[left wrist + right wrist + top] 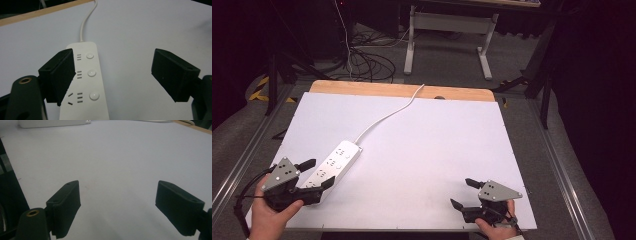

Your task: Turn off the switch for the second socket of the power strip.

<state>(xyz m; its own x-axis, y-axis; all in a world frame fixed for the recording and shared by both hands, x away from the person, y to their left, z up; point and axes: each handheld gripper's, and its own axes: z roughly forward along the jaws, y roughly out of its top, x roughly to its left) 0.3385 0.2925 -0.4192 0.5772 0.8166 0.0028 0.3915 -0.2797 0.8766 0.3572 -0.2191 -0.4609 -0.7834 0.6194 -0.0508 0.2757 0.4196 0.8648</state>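
Here the left hand-held gripper (318, 173) is held wide open over the near end of the long white plastic power strip (333, 166), gripping nothing. That strip lies near-left on the white counter (422, 150); its jaws should be centred astride it before closing. The right hand-held gripper (463, 193) rests open, empty, near-right.

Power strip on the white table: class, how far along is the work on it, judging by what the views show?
Done: nothing visibly; the power strip lies flat, sockets empty, cable trailing off the table's far edge. In hand: the left gripper hangs open at the strip's near end, one jaw over its sockets, not gripping. Left: the grasp itself; the right gripper waits open, apart.
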